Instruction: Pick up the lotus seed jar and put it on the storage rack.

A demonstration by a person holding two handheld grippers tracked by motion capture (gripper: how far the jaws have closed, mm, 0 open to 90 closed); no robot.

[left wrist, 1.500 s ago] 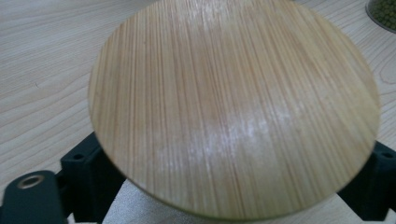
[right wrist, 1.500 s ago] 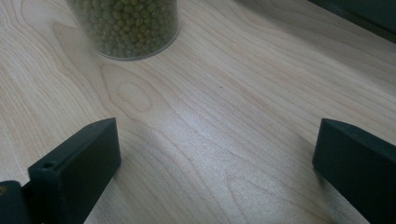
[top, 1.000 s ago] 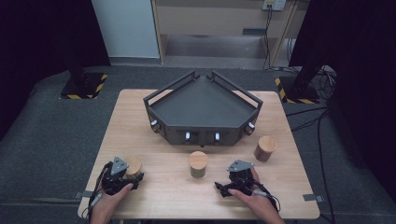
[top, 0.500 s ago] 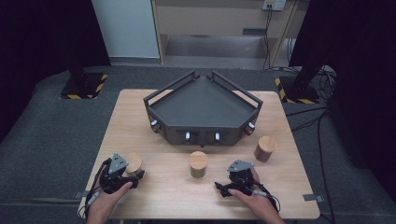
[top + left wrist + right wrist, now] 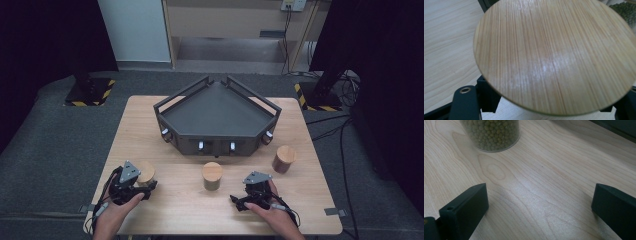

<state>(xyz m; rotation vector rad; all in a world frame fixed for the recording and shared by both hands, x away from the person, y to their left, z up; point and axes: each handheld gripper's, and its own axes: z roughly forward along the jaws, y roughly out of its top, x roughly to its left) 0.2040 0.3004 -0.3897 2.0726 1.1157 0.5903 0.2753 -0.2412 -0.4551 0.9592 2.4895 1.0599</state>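
Wood-lidded jar (image 5: 145, 172) is being clenched by the left gripper (image 5: 131, 186); lifting straight keeps it upright, while the right gripper (image 5: 248, 199) is resting released.

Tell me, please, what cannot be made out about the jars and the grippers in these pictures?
- Left jar's contents: its wooden lid covers them in the left gripper view.
- Left gripper pads: hidden under that lid.
- Middle jar: top cut off by the right gripper view's edge.
- Right jar: contents too small in the high view.
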